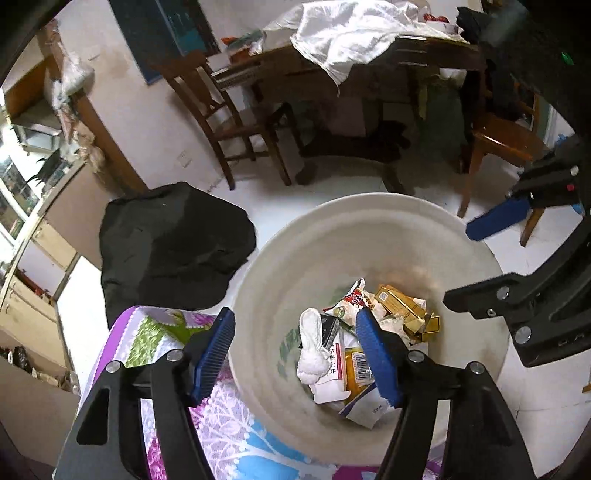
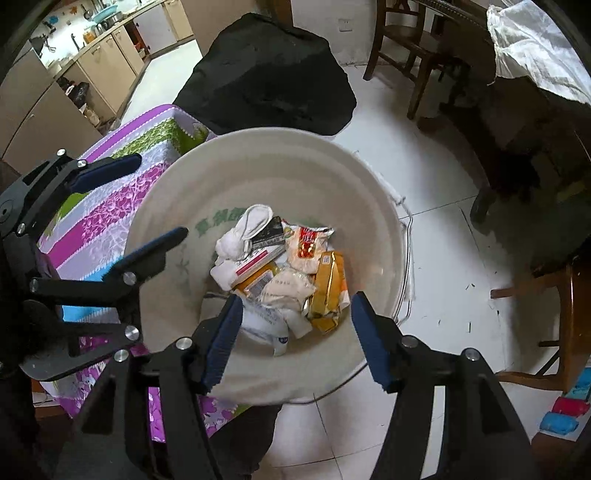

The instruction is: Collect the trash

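- trash (image 2: 284, 273): a heap of litter lying in the bottom of the pail; a crumpled white cloth piece (image 1: 314, 350), a gold foil packet (image 2: 327, 291), a red-and-white snack wrapper (image 2: 308, 245), a pale pouch (image 2: 284, 291), a small dark card-like packet (image 2: 271, 229) and an orange-and-white barcoded packet (image 1: 358, 369).
- pail (image 2: 369, 192): round, cream-white plastic, green print on the inner wall; stands on the floor, its rim against the edge of the covered bench.
- right gripper (image 2: 291, 339): points steeply down into the pail, directly above the heap; blue-padded fingers (image 2: 225, 332) set partly apart, nothing between them, clear of the litter.
- left gripper (image 1: 295, 354): over the pail's near rim; fingers (image 1: 376, 354) partly apart, holding nothing; one finger over the bench cloth, the other over the heap.
- bench (image 2: 110, 206): covered in a purple, green and white patterned cloth, beside the pail.
- black bag (image 2: 269, 74): bulky, dark, on the floor behind the pail and the bench.
- floor (image 2: 443, 258): white tile.
- wooden chair (image 1: 229, 118) and dining table (image 1: 369, 74), a white cloth (image 1: 351, 33) draped on top, well apart.
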